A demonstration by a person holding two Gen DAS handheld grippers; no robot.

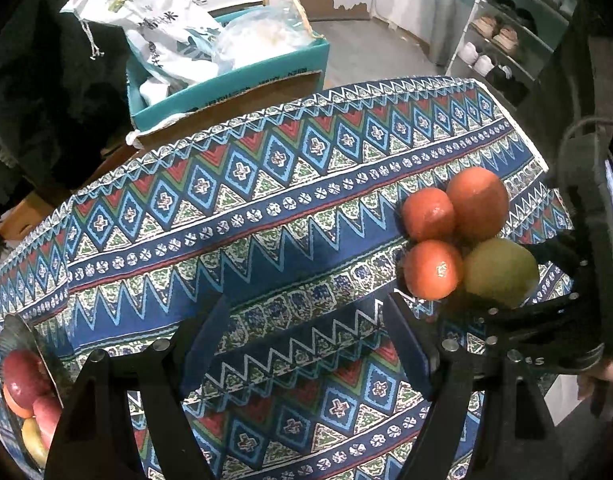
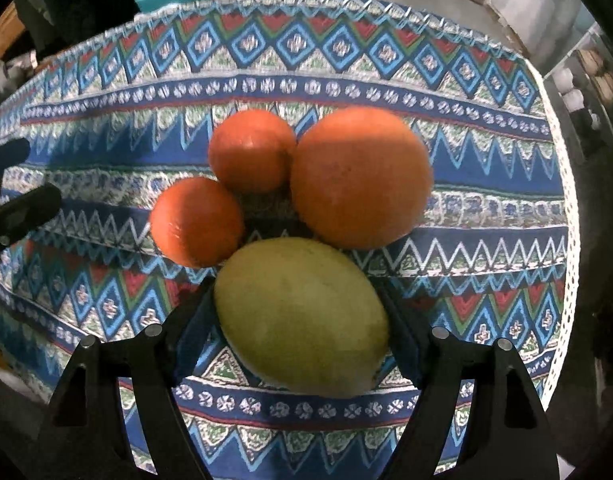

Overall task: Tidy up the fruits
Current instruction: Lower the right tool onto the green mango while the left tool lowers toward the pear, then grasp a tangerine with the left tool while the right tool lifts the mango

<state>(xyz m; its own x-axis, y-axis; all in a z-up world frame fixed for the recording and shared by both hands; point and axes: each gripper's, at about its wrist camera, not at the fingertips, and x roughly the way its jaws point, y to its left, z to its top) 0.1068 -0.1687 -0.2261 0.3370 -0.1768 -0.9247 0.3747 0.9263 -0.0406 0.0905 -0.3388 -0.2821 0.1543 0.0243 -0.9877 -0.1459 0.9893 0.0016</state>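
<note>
Over at the far left edge of the patterned bench [image 1: 266, 208], a plate [image 1: 16, 336] shows at the rim of the left view, piled with fruit, red, orange and yellow; how many I cannot count. Right of the plate, the left claw [image 1: 306, 344] hangs over bare cloth, jaws wide, nothing between them. Further right sits the cluster: three oranges and one green mango [image 2: 302, 316]. The two small ones, the near small orange [image 2: 197, 222] and the far small orange [image 2: 251, 150], lie left of the mango and beyond it, touching each other; the large orange [image 2: 360, 176] sits beyond the mango to the right. The right claw [image 2: 302, 320] points down over the mango, fingers on either side of it, parted; whether the pads press on the skin I cannot tell. The oranges crowd close against the mango's far side. Beyond the bench stands a teal box [image 1: 226, 76] with white bags in it.
</note>
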